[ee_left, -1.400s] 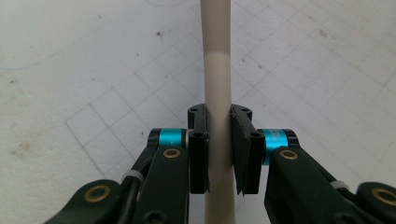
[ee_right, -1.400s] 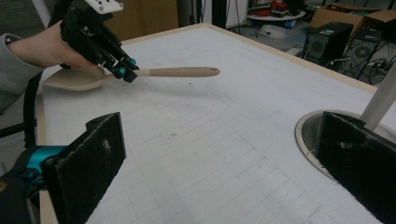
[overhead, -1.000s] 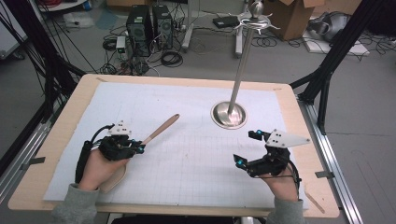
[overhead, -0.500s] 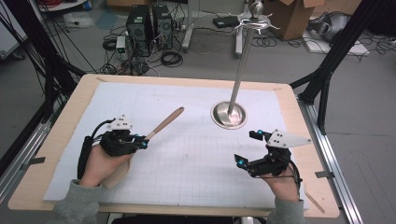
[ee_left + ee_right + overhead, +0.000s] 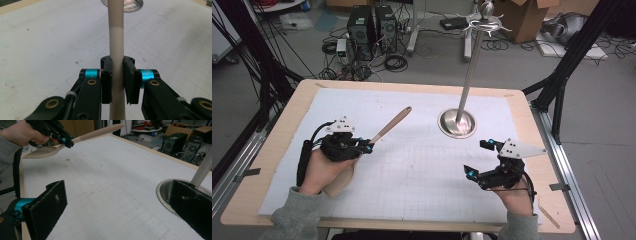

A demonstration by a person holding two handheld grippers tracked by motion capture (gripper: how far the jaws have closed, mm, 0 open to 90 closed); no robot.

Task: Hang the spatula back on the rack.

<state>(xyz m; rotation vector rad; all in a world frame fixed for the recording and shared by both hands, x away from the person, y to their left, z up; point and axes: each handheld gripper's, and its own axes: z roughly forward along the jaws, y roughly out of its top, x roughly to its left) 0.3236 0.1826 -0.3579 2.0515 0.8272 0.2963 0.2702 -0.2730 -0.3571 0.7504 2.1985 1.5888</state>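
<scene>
While the left gripper [image 5: 368,148] pinches the wooden spatula [image 5: 384,131] mid-handle above the table's left half, the right gripper [image 5: 479,159] waits wide apart; keep the handle level, probably steering toward the metal stand [image 5: 457,122].

- My left hand [image 5: 319,167] comes in over the near left part of the desk, grey sleeve at the wrist, wrapped around my left gripper [image 5: 364,146].
- That gripper's jaws are pressed in from both sides on a thin shaft, as the left gripper view shows, black pads flat against it, and they point toward the desk's far right.
- My right hand [image 5: 512,192] sits near the desk's near right corner, holding my right gripper [image 5: 479,159] above the surface.
- Its jaws stand wide apart with nothing between them, aimed toward the desk's far left.
- The two hands are well apart, each on its own side.
</scene>
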